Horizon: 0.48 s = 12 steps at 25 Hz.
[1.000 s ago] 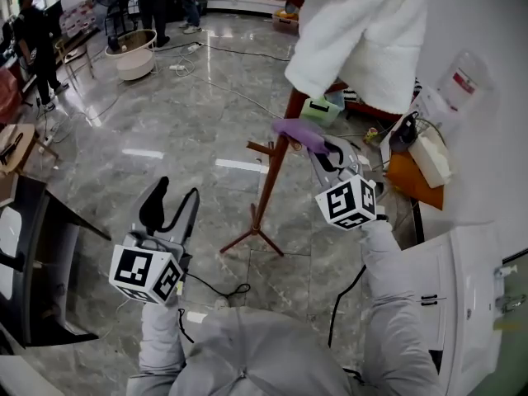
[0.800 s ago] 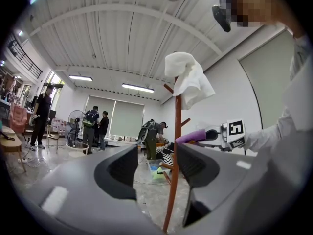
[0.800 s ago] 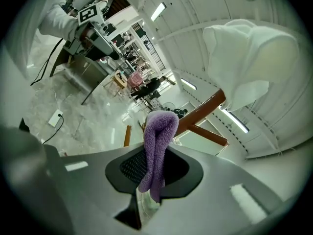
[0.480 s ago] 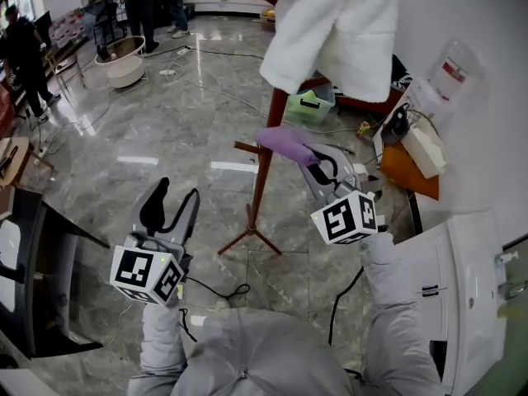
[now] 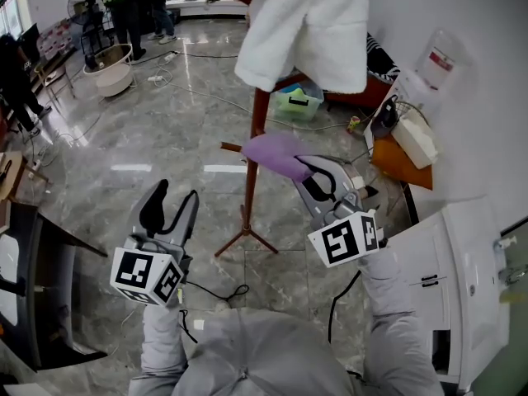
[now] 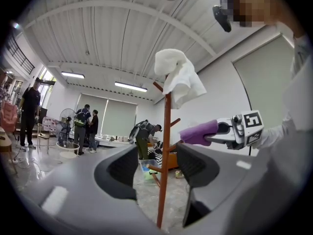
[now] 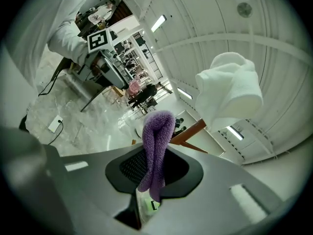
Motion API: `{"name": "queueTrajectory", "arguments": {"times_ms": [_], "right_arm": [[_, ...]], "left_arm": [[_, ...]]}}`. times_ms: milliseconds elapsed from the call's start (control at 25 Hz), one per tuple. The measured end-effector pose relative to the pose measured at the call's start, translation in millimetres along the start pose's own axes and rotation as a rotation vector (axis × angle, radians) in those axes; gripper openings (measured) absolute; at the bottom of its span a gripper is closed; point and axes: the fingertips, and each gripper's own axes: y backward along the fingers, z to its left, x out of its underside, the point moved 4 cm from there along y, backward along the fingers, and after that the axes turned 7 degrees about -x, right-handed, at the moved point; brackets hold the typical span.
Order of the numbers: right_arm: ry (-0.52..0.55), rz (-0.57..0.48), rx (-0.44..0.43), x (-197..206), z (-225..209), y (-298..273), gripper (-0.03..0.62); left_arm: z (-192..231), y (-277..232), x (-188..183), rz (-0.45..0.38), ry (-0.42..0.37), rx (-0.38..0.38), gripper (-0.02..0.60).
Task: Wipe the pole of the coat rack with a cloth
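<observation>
Head view: right gripper (image 5: 307, 172) is clamped on the purple cloth (image 5: 275, 153), and the folded cloth sticks out past the fingertips toward the coat rack pole (image 5: 250, 180). The cloth end overlaps the pole about mid-height, below the white towel (image 5: 305, 23) draped over the rack's top; contact cannot be confirmed. Right gripper view: both jaws press on the cloth. Left gripper (image 5: 175, 200) is held low, left of the pole, fingers apart and gripping nothing; the pole shows far off through the gap.

no print is legible anywhere; the red label (image 5: 438, 58) is too blurred.
</observation>
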Motion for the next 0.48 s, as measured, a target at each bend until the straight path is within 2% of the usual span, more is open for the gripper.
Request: {"name": "queueTrajectory", "arguments": {"times_ms": [240, 480], "right_arm": [[-0.016, -0.027, 0.000, -14, 17, 23, 0.054], [-0.124, -0.068, 0.008, -21, 39, 45, 0.054]], "left_arm": [[-5, -5, 2, -0.005, -0.002, 0.024, 0.267], [-5, -6, 3, -0.002, -0.012, 0.032, 0.267]]}}
